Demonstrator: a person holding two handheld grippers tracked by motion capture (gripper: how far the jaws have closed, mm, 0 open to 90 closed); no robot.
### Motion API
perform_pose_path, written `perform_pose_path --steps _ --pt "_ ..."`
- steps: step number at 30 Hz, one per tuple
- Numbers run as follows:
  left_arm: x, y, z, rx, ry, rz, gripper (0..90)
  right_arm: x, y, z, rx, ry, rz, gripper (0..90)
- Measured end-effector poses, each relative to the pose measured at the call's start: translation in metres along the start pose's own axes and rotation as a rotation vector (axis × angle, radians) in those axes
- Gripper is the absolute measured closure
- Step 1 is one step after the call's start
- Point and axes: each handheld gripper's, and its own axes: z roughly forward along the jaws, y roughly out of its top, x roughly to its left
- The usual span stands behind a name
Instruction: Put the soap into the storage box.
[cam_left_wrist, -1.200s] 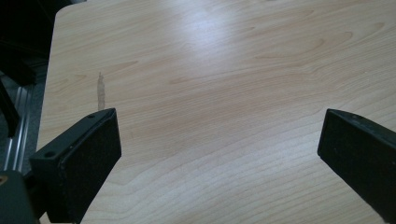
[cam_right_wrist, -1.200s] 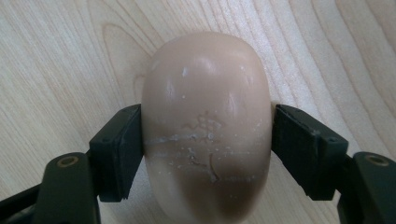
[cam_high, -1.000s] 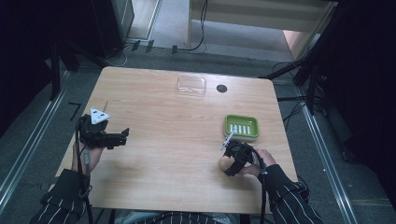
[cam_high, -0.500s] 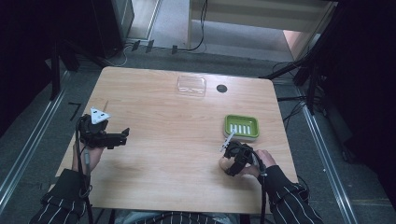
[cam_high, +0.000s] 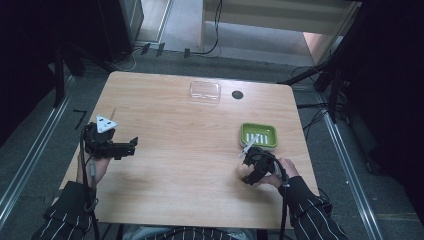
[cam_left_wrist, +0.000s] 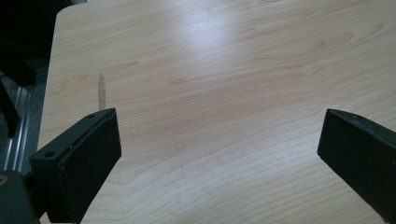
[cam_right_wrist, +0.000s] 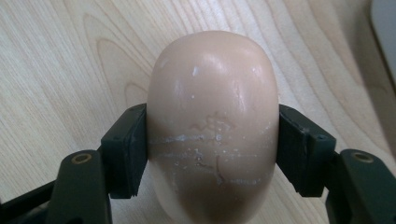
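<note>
We see the right gripper (cam_high: 248, 172) held low over the table (cam_high: 180, 130), jaws clamped on a beige soap bar (cam_right_wrist: 212, 126), with the green soap dish (cam_high: 258, 135) just beyond it. The left gripper (cam_high: 127, 146) points rightward, jaws spread wide and holding nothing.

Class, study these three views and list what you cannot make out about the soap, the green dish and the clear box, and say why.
- Soap bar: underside hidden against the table in the right gripper view; stamped mark too worn to read.
- Green soap dish: near rim covered by the right gripper in the high view.
- Clear plastic box: contents too small to tell.
</note>
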Motion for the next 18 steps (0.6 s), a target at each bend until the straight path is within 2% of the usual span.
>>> perform_pose_path --steps 10,18 --pt "0.0003 -0.0001 -0.0001 0.002 0.001 0.002 0.0 -0.0025 -0.0009 -0.0043 -0.018 -0.007 0.022 33.9" --pt "0.0000 -0.0001 0.0001 0.001 -0.001 0.001 0.0 -0.0085 -0.0027 -0.0099 -0.053 -0.023 0.028 33.9"
